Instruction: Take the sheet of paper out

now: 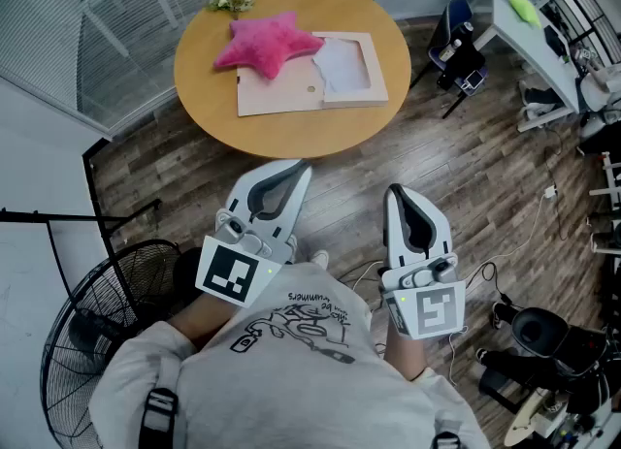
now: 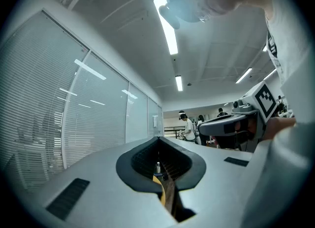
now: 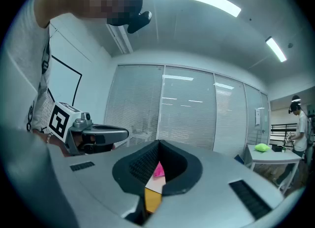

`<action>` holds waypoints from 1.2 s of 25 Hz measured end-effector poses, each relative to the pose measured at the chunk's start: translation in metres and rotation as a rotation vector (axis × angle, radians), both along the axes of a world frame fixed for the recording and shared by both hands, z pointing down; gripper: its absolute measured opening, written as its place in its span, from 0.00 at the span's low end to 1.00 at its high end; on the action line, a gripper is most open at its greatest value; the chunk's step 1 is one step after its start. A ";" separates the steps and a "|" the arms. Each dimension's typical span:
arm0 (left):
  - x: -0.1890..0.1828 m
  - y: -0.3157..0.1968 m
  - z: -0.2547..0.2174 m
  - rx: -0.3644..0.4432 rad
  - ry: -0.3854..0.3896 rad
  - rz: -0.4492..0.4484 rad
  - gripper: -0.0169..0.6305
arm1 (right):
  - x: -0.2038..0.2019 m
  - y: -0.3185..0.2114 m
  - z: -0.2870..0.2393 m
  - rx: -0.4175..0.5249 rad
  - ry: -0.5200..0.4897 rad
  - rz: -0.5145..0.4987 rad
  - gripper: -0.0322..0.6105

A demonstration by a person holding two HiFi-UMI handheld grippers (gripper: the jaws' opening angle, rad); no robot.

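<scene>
Close against my chest, both tongs are clenched on nothing: the left tongs and the right tongs point forward toward the round table. The sheet lies flat in a shallow open box on the table's right part, well apart from both tips and ahead, about between them (neither is plainly nearer, I judge). A pink star sits just left of it. Through the slit of my right jaws I see star and box, so that hand seems the better lined up for the reach.
</scene>
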State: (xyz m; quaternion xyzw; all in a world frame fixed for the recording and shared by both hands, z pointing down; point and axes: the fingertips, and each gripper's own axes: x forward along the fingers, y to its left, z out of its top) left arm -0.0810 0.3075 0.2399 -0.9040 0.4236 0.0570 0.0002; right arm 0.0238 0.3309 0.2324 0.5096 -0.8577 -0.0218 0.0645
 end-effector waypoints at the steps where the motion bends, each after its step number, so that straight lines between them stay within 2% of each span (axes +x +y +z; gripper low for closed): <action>1: -0.001 -0.001 0.000 0.004 -0.001 0.000 0.06 | 0.000 -0.001 0.003 -0.005 -0.026 0.003 0.06; 5: -0.005 -0.011 0.001 0.004 0.015 0.009 0.06 | -0.004 -0.011 0.007 -0.016 -0.083 0.027 0.06; 9: -0.010 -0.024 0.004 -0.009 0.031 0.014 0.06 | -0.016 -0.024 0.016 -0.022 -0.060 0.026 0.06; 19: -0.015 -0.071 0.014 -0.014 0.000 -0.022 0.06 | -0.013 -0.071 0.017 0.003 -0.020 0.020 0.06; 30: 0.019 -0.137 0.028 -0.026 -0.018 -0.036 0.06 | 0.022 -0.143 0.027 0.005 -0.021 -0.006 0.06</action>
